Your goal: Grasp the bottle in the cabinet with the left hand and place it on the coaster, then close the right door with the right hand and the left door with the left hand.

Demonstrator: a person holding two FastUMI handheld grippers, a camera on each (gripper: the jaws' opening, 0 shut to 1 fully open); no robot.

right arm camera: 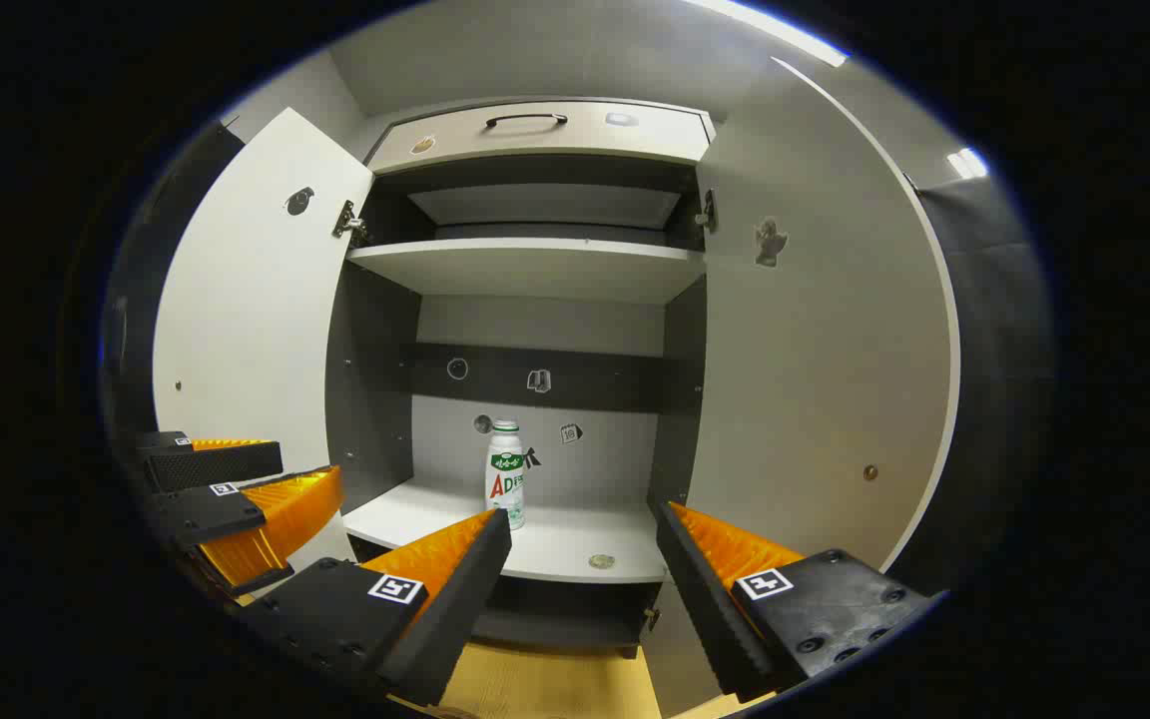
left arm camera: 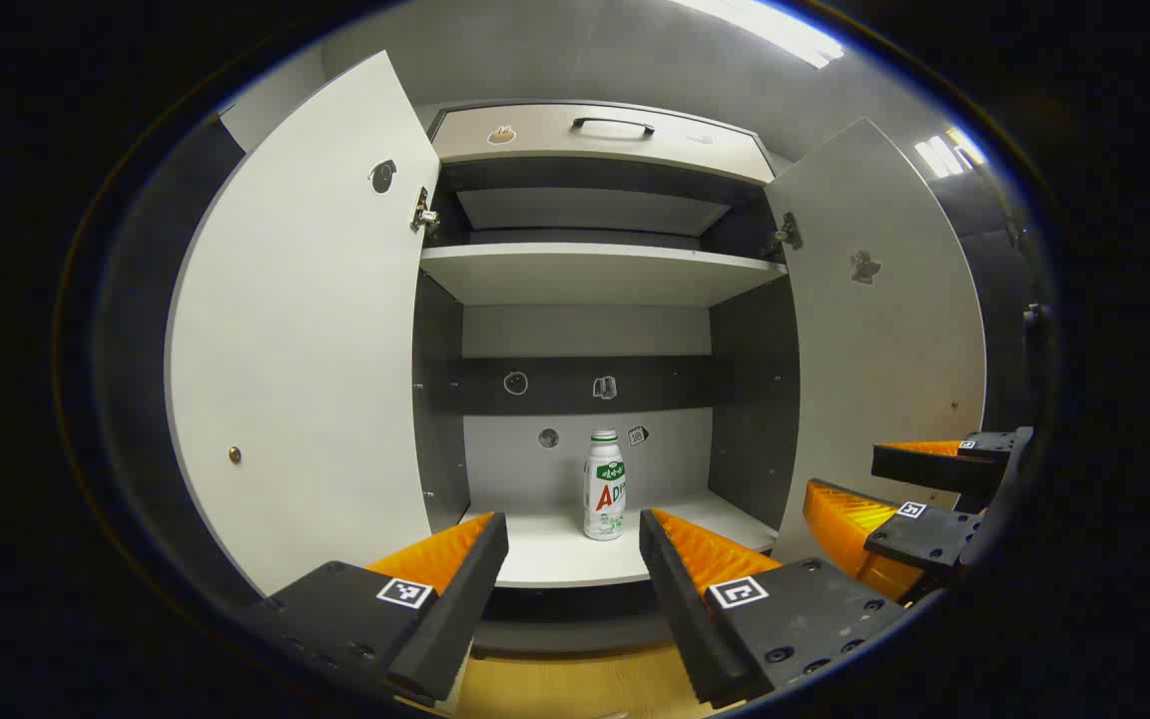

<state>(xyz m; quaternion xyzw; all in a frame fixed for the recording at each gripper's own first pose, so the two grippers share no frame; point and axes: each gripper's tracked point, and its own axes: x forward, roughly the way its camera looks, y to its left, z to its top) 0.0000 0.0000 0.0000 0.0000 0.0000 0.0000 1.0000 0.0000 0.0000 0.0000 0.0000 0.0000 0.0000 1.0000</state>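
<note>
A white bottle (left arm camera: 604, 486) with a green and red label stands upright on the lower shelf (left arm camera: 555, 559) of the open cabinet, near the back wall. My left gripper (left arm camera: 573, 529) is open in front of the shelf, short of the bottle, with nothing between its fingers. In the right gripper view the bottle (right arm camera: 505, 474) stands left of centre, and my right gripper (right arm camera: 583, 519) is open and empty before the shelf (right arm camera: 575, 544). Each gripper also appears in the other's view: the right gripper (left arm camera: 843, 477) at the right and the left gripper (right arm camera: 310, 467) at the left, both open.
Both cabinet doors stand wide open: the left door (left arm camera: 295, 340) and the right door (left arm camera: 874, 340). An empty upper shelf (left arm camera: 595, 270) and a drawer with a dark handle (left arm camera: 613, 125) sit above. A small round disc (right arm camera: 601, 561) lies at the shelf's front edge. A wooden surface (left arm camera: 575, 689) lies below.
</note>
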